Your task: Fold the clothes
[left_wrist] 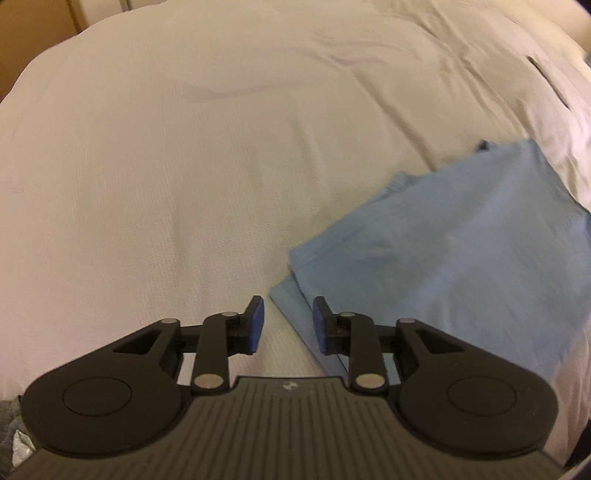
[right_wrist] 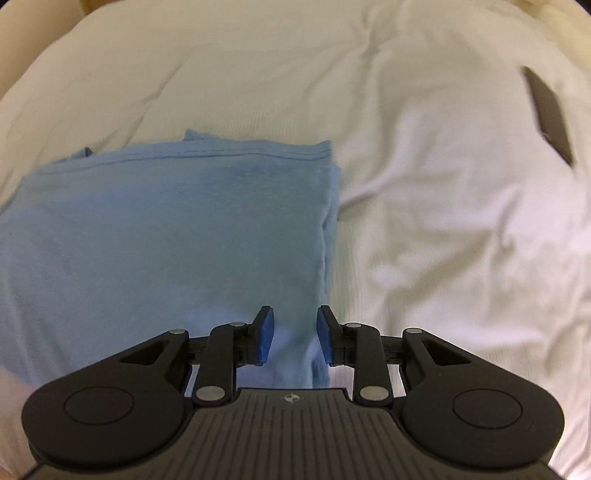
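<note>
A light blue garment (right_wrist: 166,229) lies folded into a flat rectangle on the white bedding (right_wrist: 443,221). In the left wrist view the same blue garment (left_wrist: 461,240) fills the right side, its near corner reaching under my left gripper (left_wrist: 288,325). That gripper hovers over the corner's edge, its jaws apart with nothing pinched between the blue pads (left_wrist: 256,323). My right gripper (right_wrist: 295,334) hangs above the garment's near right edge, also open, its pads (right_wrist: 266,338) clear of the cloth below.
White rumpled bedding (left_wrist: 184,166) spreads to the left and beyond. A dark flat object (right_wrist: 550,114) lies on the bedding at the far right, also visible as a thin dark strip (left_wrist: 537,64). A wooden surface (left_wrist: 37,29) shows past the bed's far left corner.
</note>
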Demonstrator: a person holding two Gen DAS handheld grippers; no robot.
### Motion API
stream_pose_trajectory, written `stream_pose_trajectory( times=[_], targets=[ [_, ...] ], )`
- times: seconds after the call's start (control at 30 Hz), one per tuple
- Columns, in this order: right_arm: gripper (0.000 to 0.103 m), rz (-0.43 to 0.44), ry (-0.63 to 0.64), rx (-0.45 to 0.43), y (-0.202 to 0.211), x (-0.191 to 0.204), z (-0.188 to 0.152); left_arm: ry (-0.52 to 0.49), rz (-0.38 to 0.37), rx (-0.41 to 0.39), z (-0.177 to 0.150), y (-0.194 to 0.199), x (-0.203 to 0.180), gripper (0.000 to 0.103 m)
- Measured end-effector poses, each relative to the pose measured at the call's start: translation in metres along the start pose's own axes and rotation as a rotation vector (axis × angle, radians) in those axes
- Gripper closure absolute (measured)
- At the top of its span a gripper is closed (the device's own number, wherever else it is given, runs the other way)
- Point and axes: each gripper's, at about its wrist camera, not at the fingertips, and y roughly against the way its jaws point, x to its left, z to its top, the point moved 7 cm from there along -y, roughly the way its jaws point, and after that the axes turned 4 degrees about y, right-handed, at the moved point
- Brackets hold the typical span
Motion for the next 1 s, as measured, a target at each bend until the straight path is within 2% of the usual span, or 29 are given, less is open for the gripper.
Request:
stream_pose_trajectory(
  times=[0.1, 0.33, 0.43, 0.53, 0.63, 0.8, 0.9, 1.0],
  targets=[
    [0.065, 0.019, -0.021, -0.009, 0.016, 0.015, -0.013, -0.043, -0.008, 0.017, -0.012, 0.007, -0.008, 0.076],
    [0.062, 0.122, -0.018, 0.016, 0.037, 0.058, -0.045, -0.179, 0.034, 0.054, -0.05, 0.025, -0.039, 0.073],
    [0.062, 0.179, -0.021, 0.045, 0.031, 0.079, -0.056, -0.286, 0.053, 0.079, -0.066, 0.039, -0.052, 0.068],
    [0.061, 0.238, -0.008, 0.057, 0.031, 0.108, -0.058, -0.477, 0.085, 0.08, -0.079, 0.051, -0.061, 0.06],
    [0.059, 0.281, 0.016, 0.046, 0.04, 0.141, -0.052, -0.644, 0.112, 0.081, -0.086, 0.051, -0.056, 0.059],
    [0.052, 0.309, 0.027, 0.015, 0.051, 0.202, -0.038, -0.989, 0.11, -0.005, -0.089, 0.031, -0.038, 0.054],
    [0.052, 0.267, 0.045, -0.002, 0.053, 0.237, -0.032, -1.275, 0.072, -0.139, -0.094, 0.012, -0.03, 0.054],
    [0.05, 0.207, -0.006, -0.006, 0.052, 0.267, -0.033, -1.544, 0.022, -0.268, -0.101, -0.011, -0.023, 0.054]
  ],
)
